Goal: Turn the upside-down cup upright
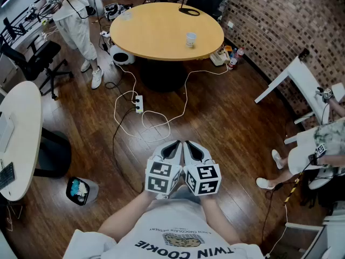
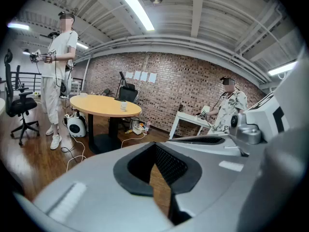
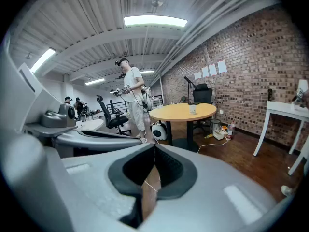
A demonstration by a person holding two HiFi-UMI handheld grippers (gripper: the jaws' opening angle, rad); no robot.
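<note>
A small pale cup point(image 1: 191, 39) stands on the round yellow table point(image 1: 156, 36) far ahead of me; it is too small to tell which way up it is. It also shows in the left gripper view as the cup point(image 2: 123, 107) and in the right gripper view as the cup point(image 3: 193, 109). My left gripper point(image 1: 173, 146) and right gripper point(image 1: 193, 146) are held side by side close to my chest, over the wooden floor and far from the table. Both are shut with nothing between the jaws, as the left gripper point(image 2: 155, 146) and the right gripper point(image 3: 154, 148) show in their own views.
White cables and a power strip point(image 1: 139, 104) lie on the floor between me and the table. A person point(image 1: 75, 20) stands at the far left by an office chair point(image 1: 38, 58). A white desk point(image 1: 21, 128) and a bin point(image 1: 81, 190) are at left, and a white table point(image 1: 302, 80) and a seated person point(image 1: 323, 144) at right.
</note>
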